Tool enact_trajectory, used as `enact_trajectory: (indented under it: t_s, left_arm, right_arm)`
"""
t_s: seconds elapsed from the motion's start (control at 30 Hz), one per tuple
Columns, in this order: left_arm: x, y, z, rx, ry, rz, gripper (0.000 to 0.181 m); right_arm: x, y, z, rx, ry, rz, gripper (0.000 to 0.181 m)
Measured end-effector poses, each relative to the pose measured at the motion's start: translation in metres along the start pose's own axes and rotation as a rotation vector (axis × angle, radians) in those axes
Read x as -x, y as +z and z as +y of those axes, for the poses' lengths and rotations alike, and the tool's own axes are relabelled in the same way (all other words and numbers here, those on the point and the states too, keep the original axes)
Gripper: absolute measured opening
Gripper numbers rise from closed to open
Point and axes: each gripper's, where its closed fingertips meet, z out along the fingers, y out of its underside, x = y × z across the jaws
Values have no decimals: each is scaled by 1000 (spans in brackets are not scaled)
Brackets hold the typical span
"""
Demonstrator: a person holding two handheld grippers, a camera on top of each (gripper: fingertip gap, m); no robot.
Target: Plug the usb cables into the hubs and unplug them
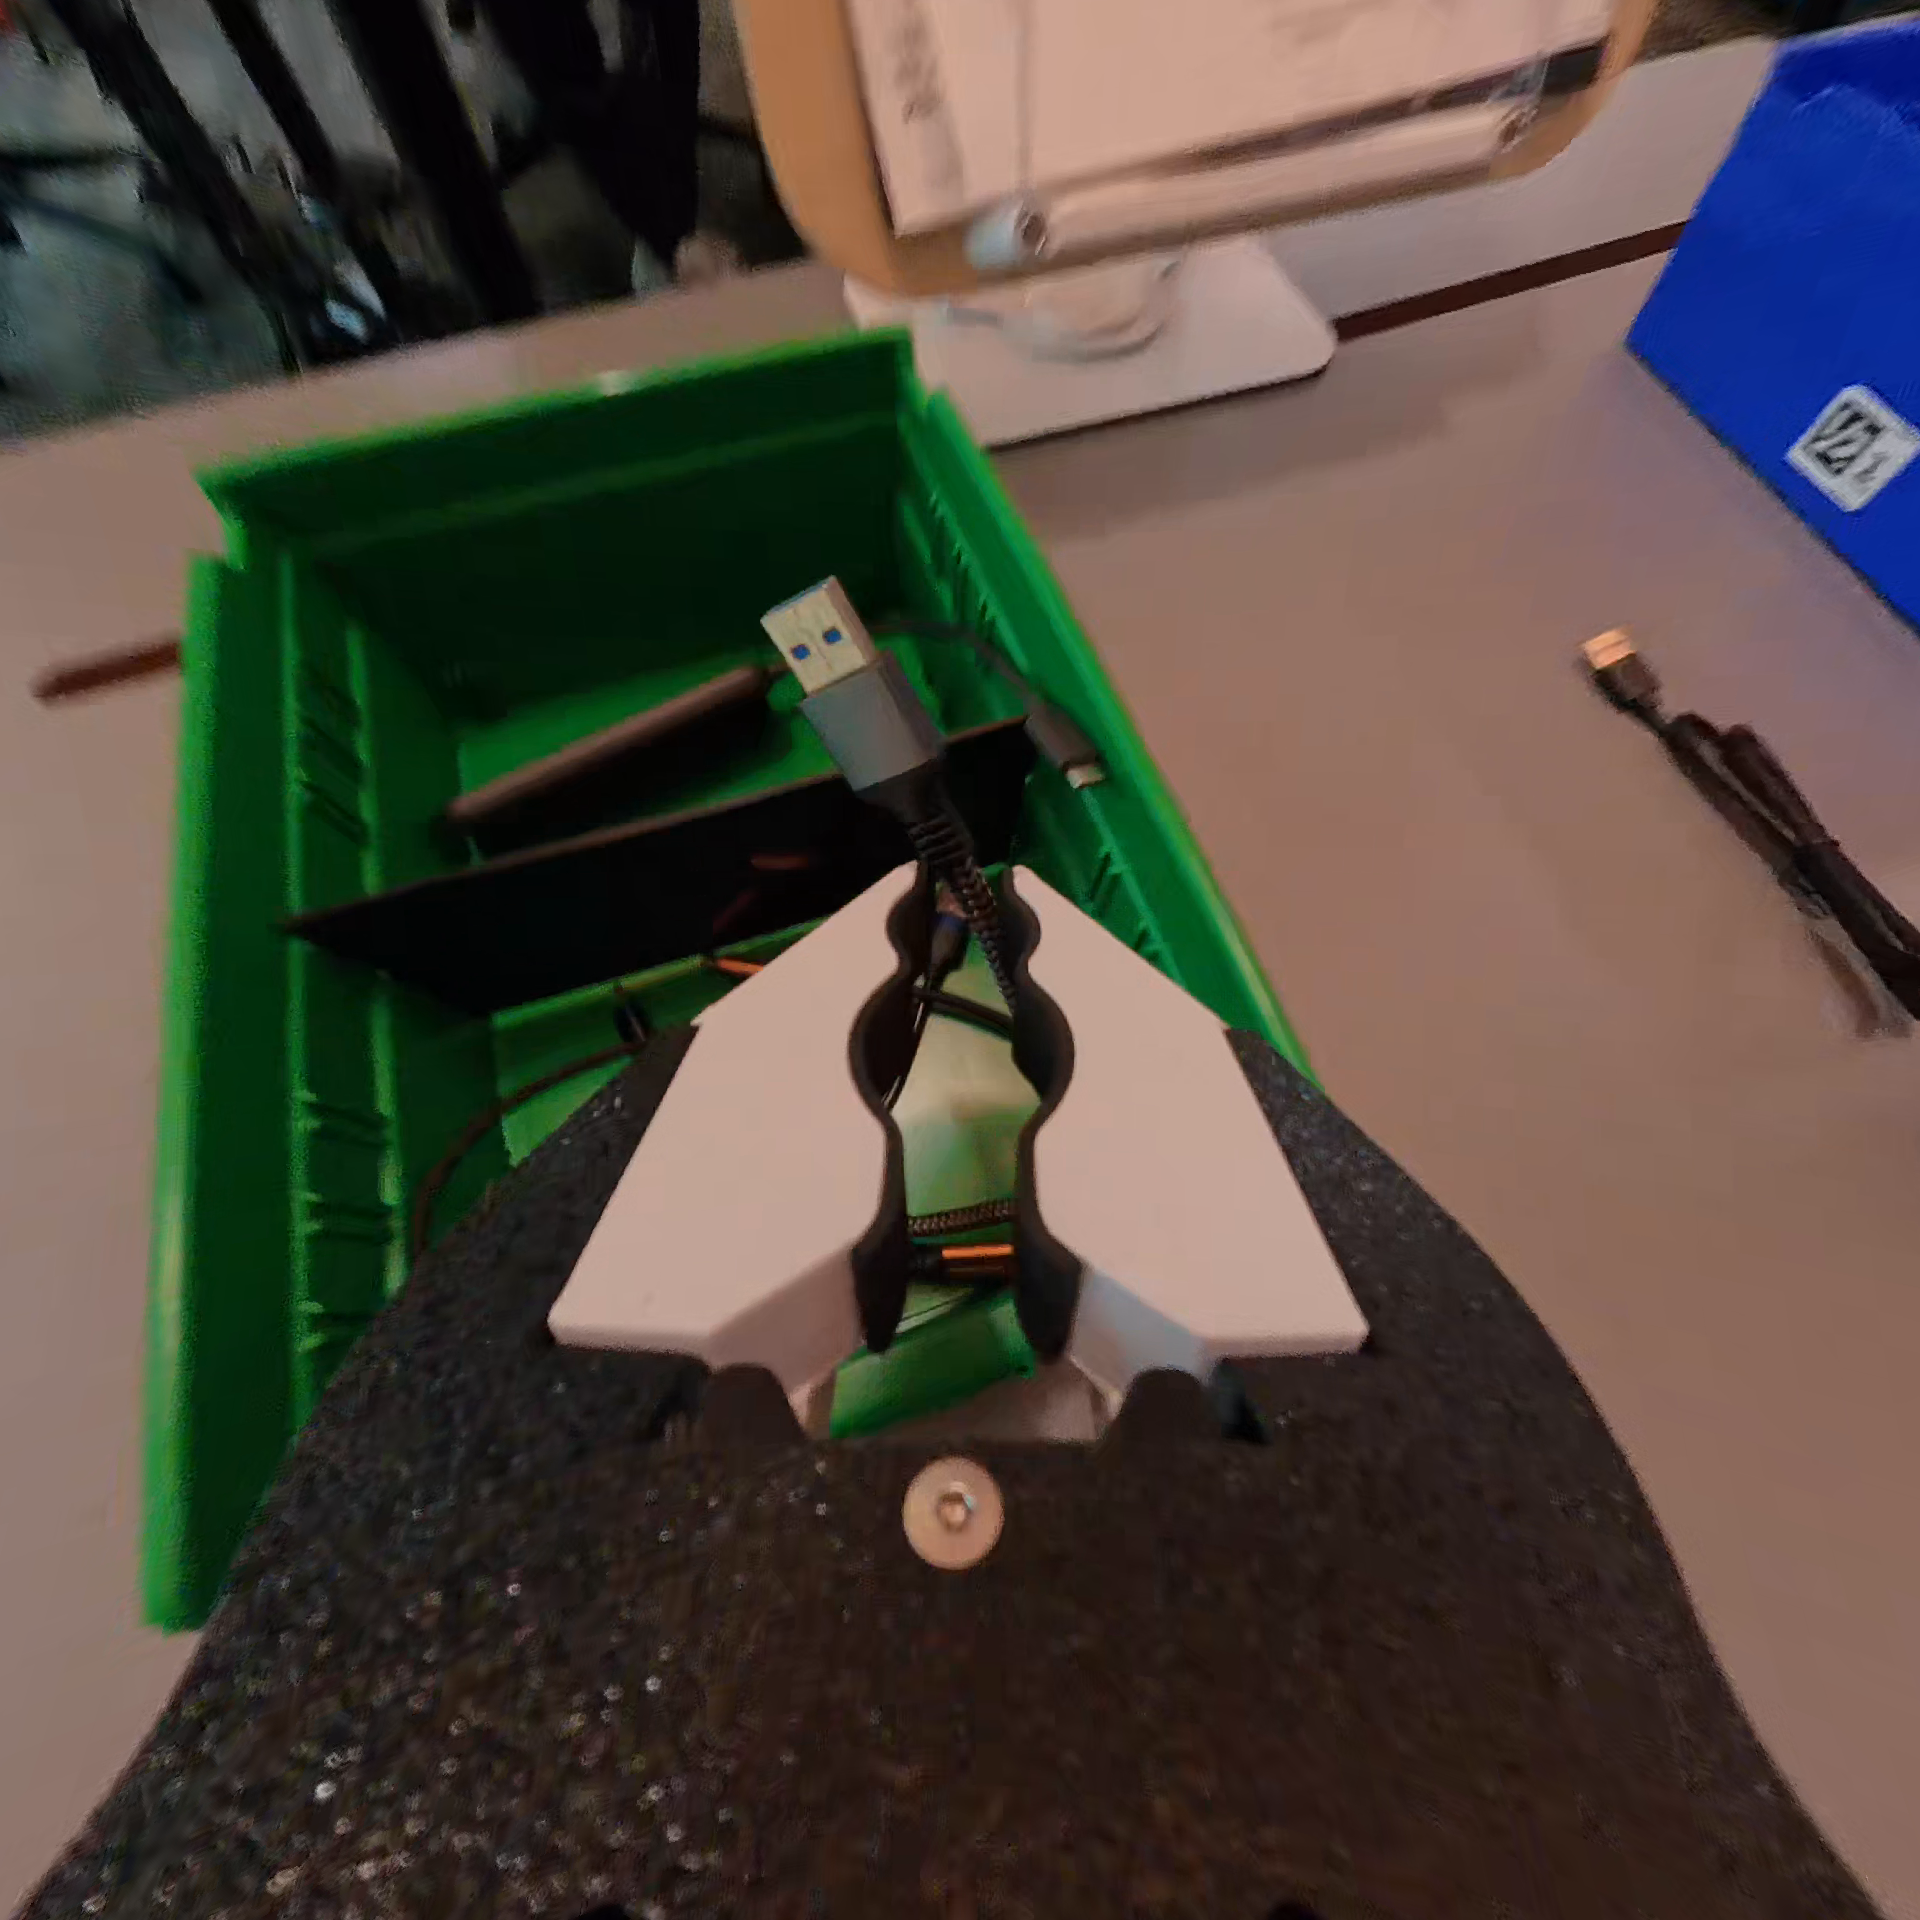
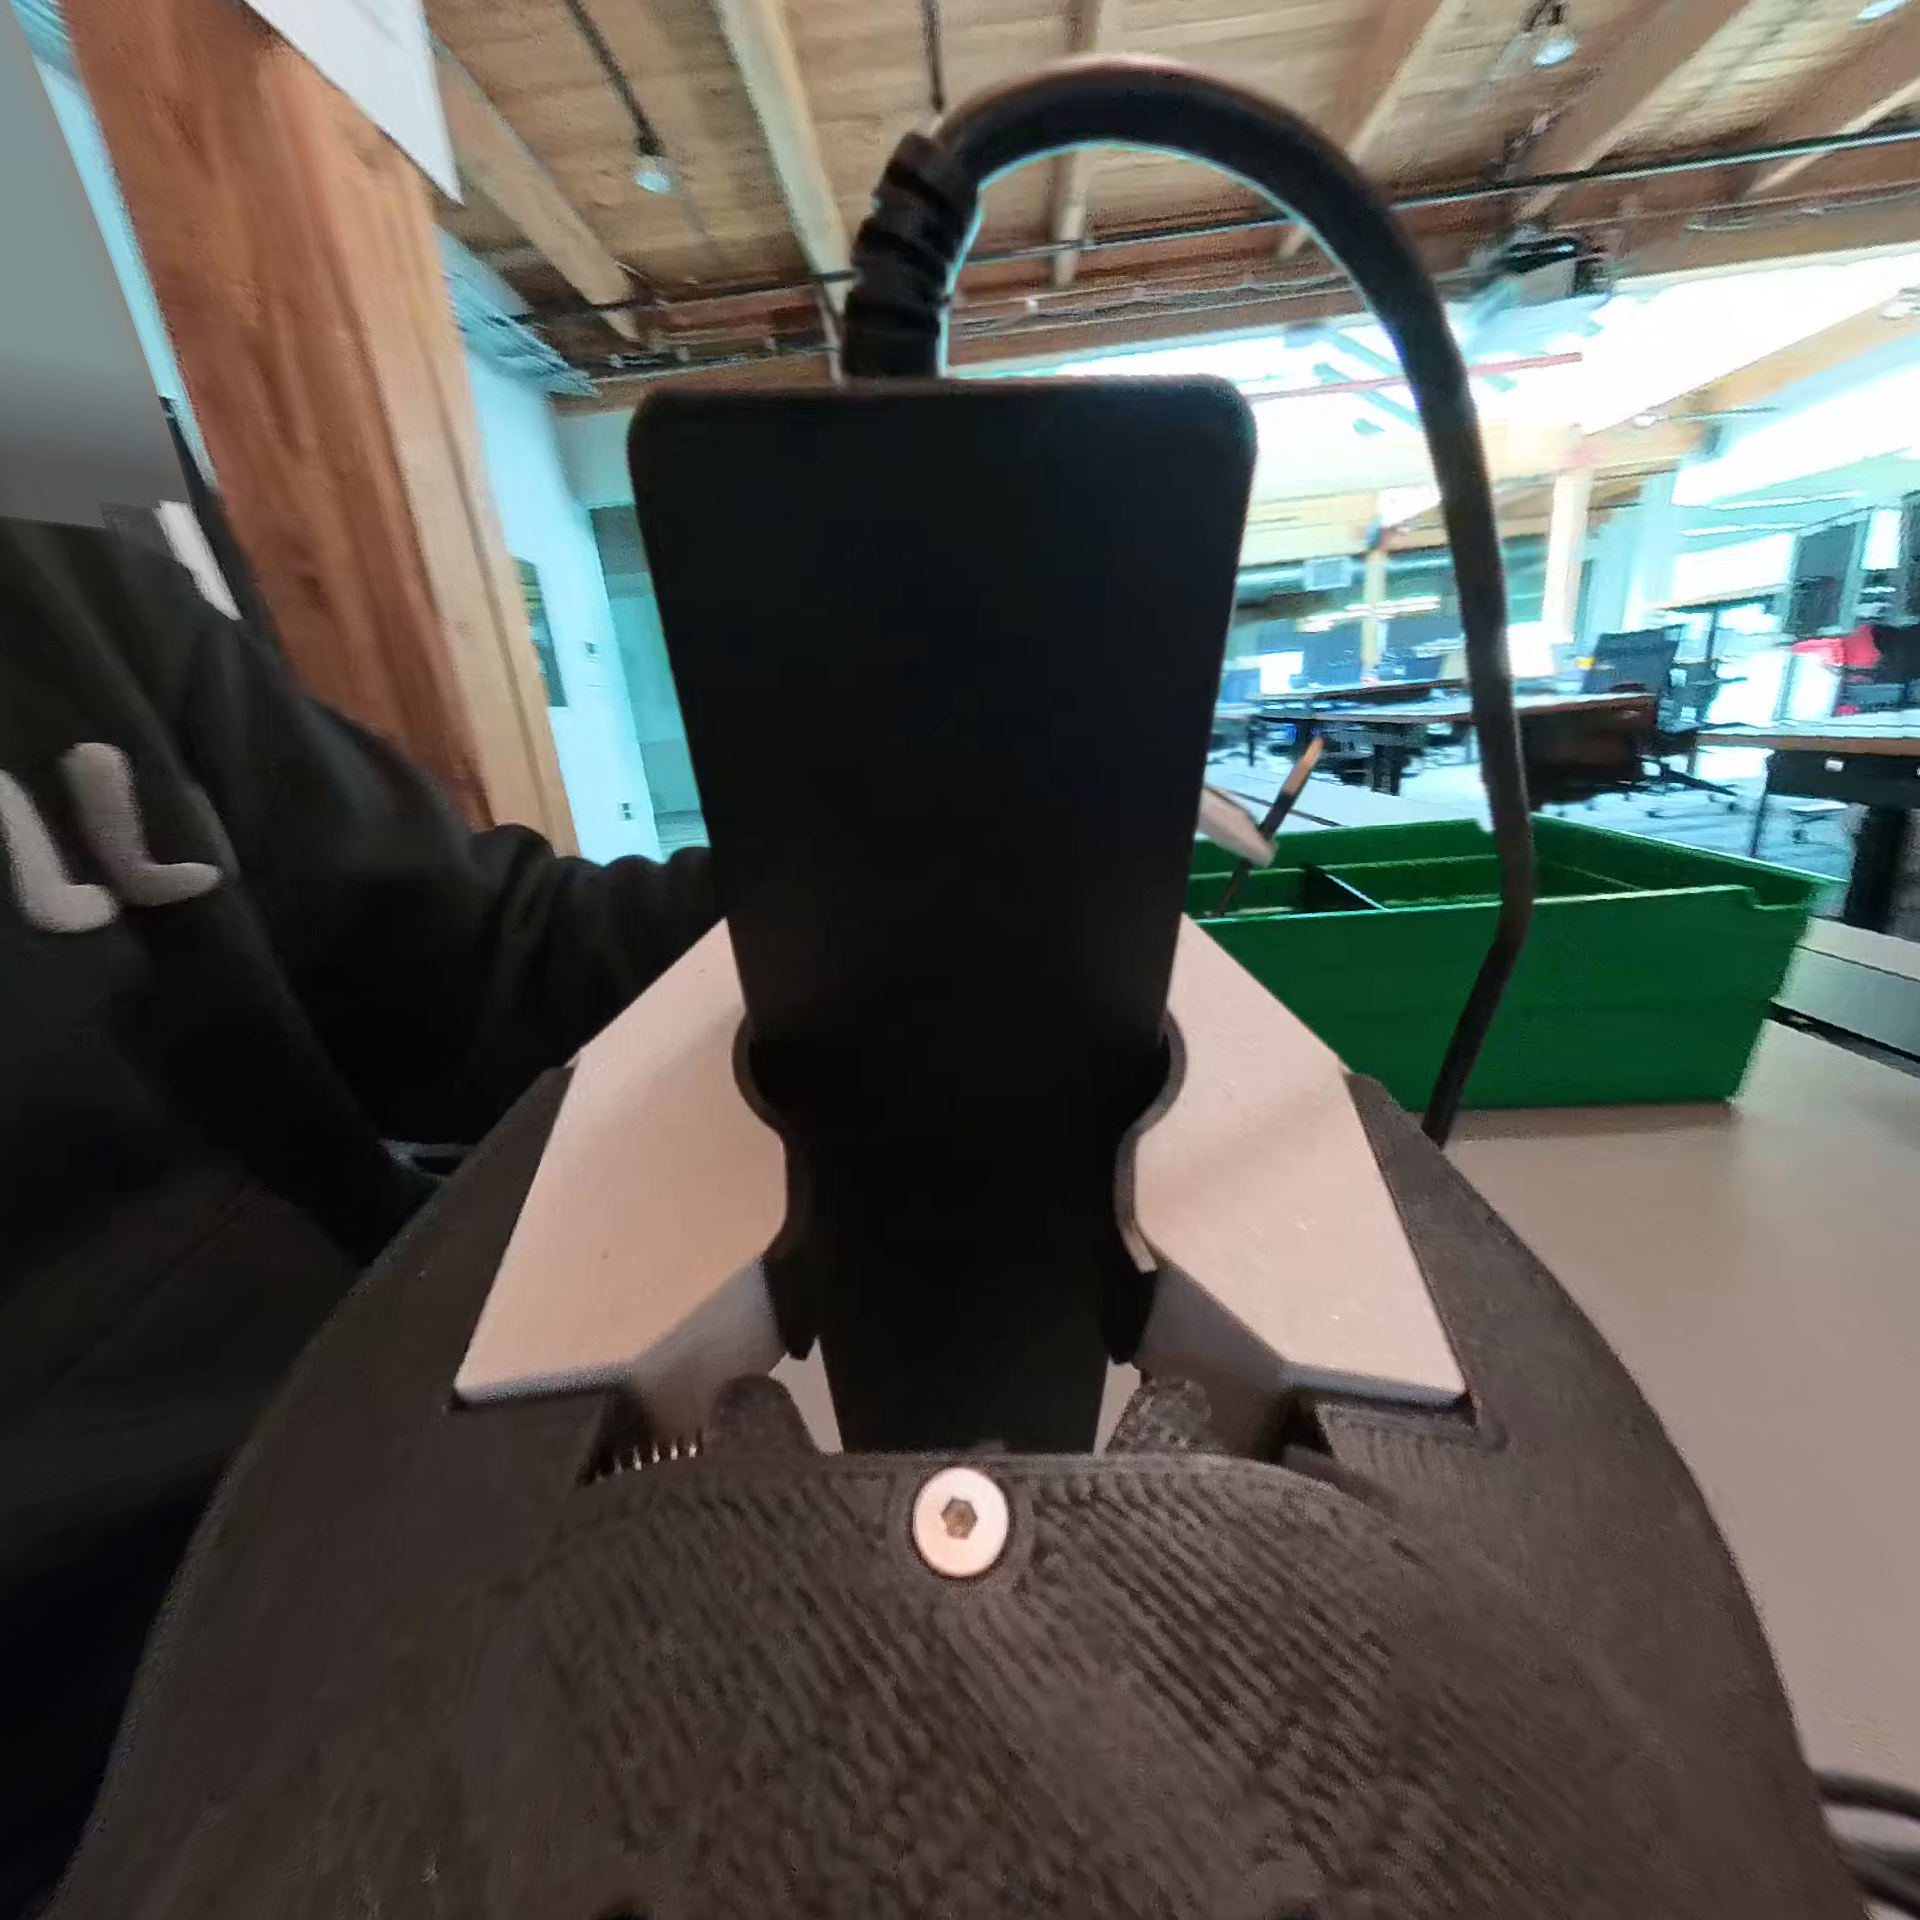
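Observation:
My left gripper (image 1: 961, 894) is shut on a braided USB cable just below its grey plug (image 1: 868, 717). The silver USB-A tip (image 1: 818, 639) points up and away, above the green bin (image 1: 260, 935). A dark slim hub (image 1: 613, 753) lies in the bin's far compartment with a cable end (image 1: 1070, 753) on the right wall. My right gripper (image 2: 956, 997) is shut on a flat black hub (image 2: 940, 675), held upright in the air. The hub's black cable (image 2: 1455, 520) loops over its top and hangs down on the right.
A black divider (image 1: 623, 894) crosses the green bin, which also shows in the right wrist view (image 2: 1507, 997). A loose black cable (image 1: 1766, 821) lies on the grey table at right. A blue box (image 1: 1808, 343) and a white stand base (image 1: 1132, 353) are behind. A person's dark sleeve (image 2: 364, 935) is at left.

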Motion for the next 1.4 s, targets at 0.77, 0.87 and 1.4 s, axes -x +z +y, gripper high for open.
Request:
enact_trajectory:
  t_s: [0.77,0.87,1.4]
  left_arm:
    - [-200,-157,-155,-547,420,692,3]
    - [-215,-156,-155,-579,487,749,3]
    - [-242,-79,-102,-253,270,1032,3]
  right_arm:
    - [20,-14,-28,-148,0,-122,62]
    - [24,-14,-30,-152,-11,-138,62]
    - [21,-19,-35,-171,-44,-113,62]
